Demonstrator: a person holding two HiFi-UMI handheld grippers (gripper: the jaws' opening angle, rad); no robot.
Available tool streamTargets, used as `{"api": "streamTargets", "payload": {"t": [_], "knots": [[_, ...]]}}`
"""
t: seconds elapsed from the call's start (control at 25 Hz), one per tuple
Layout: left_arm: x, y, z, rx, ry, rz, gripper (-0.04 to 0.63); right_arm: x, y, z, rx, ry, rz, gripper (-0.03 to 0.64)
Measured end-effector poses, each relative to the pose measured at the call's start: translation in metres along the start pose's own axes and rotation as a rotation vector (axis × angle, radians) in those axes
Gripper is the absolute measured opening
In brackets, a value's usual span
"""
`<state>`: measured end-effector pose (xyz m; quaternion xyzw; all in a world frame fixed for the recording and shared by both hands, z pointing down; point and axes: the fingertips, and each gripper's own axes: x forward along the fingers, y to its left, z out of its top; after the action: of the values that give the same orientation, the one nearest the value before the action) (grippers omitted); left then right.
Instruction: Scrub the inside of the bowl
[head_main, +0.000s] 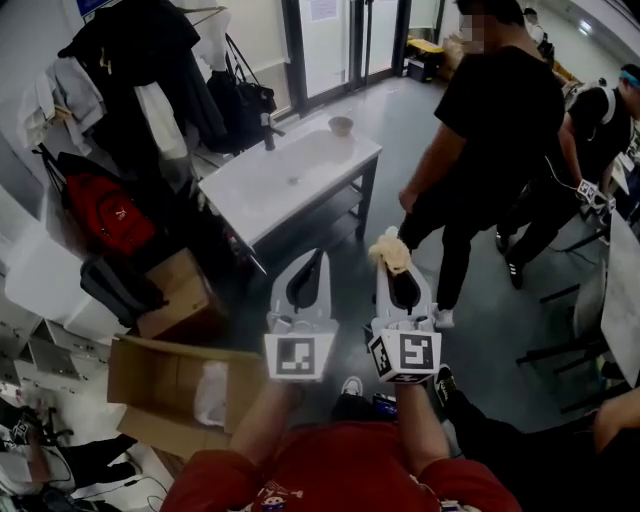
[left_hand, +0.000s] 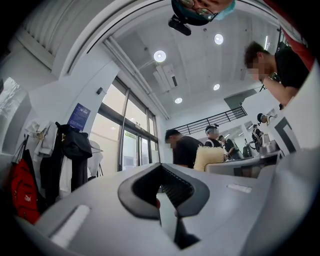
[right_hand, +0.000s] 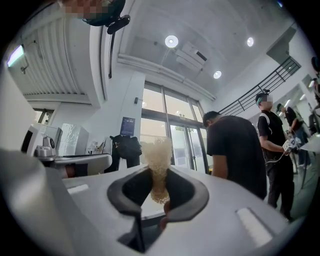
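No legible text, brand or number is found in any view. Black-and-white square code patterns, without letters or digits, are carried by the left white marker cube (head_main: 300, 357) and the right white marker cube (head_main: 405, 355). A dark blue rectangular wall poster (left_hand: 79, 116) (right_hand: 127, 125) is seen beside the glass doors; its print is too small to be read. A white paper sheet (head_main: 322, 8) is stuck on a glass door, also unreadable. A small white logo is noted on the red fabric backpack (head_main: 105, 215), but it cannot be made out.
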<state>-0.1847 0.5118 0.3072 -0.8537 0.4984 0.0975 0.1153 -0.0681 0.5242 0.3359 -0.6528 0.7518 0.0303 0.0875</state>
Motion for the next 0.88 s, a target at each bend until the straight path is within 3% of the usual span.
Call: {"api": "streamTargets", "payload": {"t": [0.4,0.56,0.88], "knots": [[0.086,-0.015,-0.024,-0.017,0.013,0.039,0.006,0.065,-0.061,-0.008,0.000,0.005,0.042,0.075],[0.114,-0.022,-0.032,0.018,0.014,0.042,0.006,0.083,-0.086,-0.014,0.006,0.016,0.049,0.075],[0.159,-0.032,-0.048,0.017,0.036,0.042,0.006,0.114,-0.122,-0.020,0.027,0.017,0.049,0.075]]}}
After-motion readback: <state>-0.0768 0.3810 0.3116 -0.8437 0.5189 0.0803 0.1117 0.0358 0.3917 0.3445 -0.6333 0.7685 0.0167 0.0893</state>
